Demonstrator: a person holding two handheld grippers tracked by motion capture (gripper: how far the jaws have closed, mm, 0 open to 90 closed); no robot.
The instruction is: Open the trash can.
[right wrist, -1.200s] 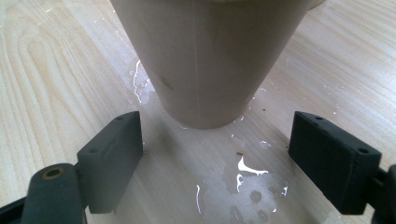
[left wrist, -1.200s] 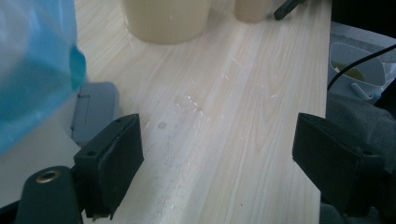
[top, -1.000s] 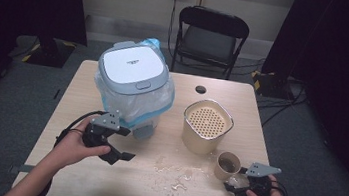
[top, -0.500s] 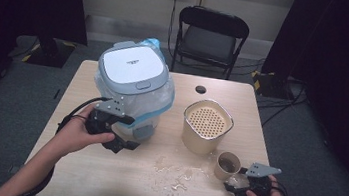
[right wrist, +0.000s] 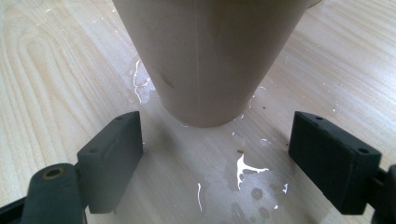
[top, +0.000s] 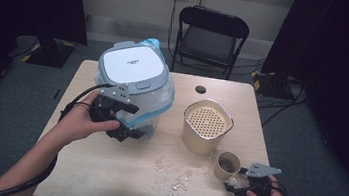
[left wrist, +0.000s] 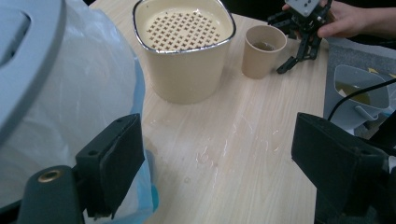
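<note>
A white-lidded bin (top: pixel 133 68) wrapped in a clear plastic bag (left wrist: pixel 93 107) stands at the table's back left. My left gripper (top: pixel 130 134) hovers at its front, jaws open with nothing between them (left wrist: pixel 215 172), the left jaw close beside the bag. A brown paper cup (top: pixel 227 165) holding dark liquid stands at the front right. My right gripper (top: pixel 232 190) rests just in front of it, open, and the cup's base (right wrist: pixel 210 56) stands just beyond the jaws, untouched.
A beige pot with a perforated insert (top: pixel 208 125) stands between bin and cup. Spilled liquid (top: pixel 175 176) wets the table's front middle. A small black disc (top: pixel 200 89) lies at the back. A folding chair (top: pixel 211 32) stands behind the table.
My left hand has lifted its gripper off the table and carried it up and right, against the front of the bagged bin. The right gripper has kept still.
</note>
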